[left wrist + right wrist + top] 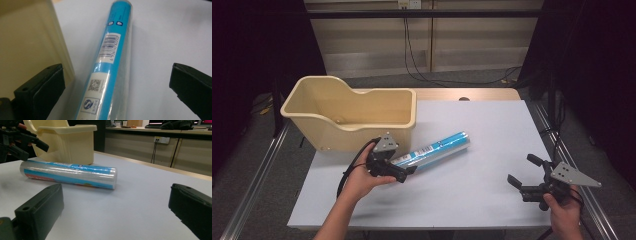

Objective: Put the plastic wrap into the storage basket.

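While lying flat, blue roll sits between left gripper's spread fingers.

A pale table top stood on grey floor. Behind it ran a beige wall panel with a socket and black cables. Dark curtains flanked the sides.

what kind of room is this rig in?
Probably a lab or test workspace, not a home. The table stands on metal rails with dark curtains at the sides, cables hang from a wall socket behind, and a long counter runs in the background.
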Available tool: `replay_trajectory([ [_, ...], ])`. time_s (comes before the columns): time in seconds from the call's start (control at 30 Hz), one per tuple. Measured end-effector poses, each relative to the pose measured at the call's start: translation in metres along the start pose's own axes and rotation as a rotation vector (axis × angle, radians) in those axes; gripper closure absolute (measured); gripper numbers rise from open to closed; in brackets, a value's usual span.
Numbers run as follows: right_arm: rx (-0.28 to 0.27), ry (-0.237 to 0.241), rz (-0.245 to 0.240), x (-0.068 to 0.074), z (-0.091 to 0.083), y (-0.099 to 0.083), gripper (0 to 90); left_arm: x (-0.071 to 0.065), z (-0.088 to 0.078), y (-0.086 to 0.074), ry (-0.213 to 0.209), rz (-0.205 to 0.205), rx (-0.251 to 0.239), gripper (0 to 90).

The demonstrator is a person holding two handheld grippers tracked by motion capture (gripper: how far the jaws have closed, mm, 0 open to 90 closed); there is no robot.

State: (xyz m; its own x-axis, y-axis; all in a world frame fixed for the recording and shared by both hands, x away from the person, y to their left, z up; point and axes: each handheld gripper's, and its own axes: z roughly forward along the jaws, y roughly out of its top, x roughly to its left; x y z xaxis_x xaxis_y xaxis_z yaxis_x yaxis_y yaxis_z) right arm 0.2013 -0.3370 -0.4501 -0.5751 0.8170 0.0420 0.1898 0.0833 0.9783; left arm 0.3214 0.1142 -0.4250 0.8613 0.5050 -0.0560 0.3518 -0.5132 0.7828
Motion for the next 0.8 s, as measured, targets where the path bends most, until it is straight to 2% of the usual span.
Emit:
replay_trajectory([
  [0.27,0.003,0.008,0.003,0.0,0.0,0.0,0.0,-0.011,0.027,0.023,-0.034,0.054,0.166,0.0],
  [0.33,0.003,0.01,0.0,-0.001,0.0,0.0,0.0,-0.013,0.034,0.028,-0.027,0.075,0.205,0.2],
  [0.4,0.005,0.012,0.0,-0.001,-0.001,0.0,0.1,-0.014,0.038,0.032,-0.028,0.083,0.223,1.6],
  [0.43,0.005,0.013,0.001,-0.001,-0.001,0.0,0.1,-0.014,0.041,0.034,-0.027,0.074,0.224,2.5],
  [0.5,0.006,0.013,0.003,-0.001,-0.001,-0.001,0.4,-0.013,0.045,0.037,-0.033,0.092,0.242,5.7],
  [0.6,0.005,0.014,0.002,-0.002,-0.001,-0.001,0.4,-0.013,0.052,0.038,-0.027,0.097,0.268,7.2],
  [0.7,-0.001,0.017,0.01,-0.002,-0.002,0.0,0.4,-0.013,0.059,0.038,-0.014,0.12,0.302,8.7],
  [0.8,-0.001,0.016,0.011,-0.002,-0.002,0.0,0.4,-0.011,0.063,0.038,-0.002,0.122,0.315,10.4],
])
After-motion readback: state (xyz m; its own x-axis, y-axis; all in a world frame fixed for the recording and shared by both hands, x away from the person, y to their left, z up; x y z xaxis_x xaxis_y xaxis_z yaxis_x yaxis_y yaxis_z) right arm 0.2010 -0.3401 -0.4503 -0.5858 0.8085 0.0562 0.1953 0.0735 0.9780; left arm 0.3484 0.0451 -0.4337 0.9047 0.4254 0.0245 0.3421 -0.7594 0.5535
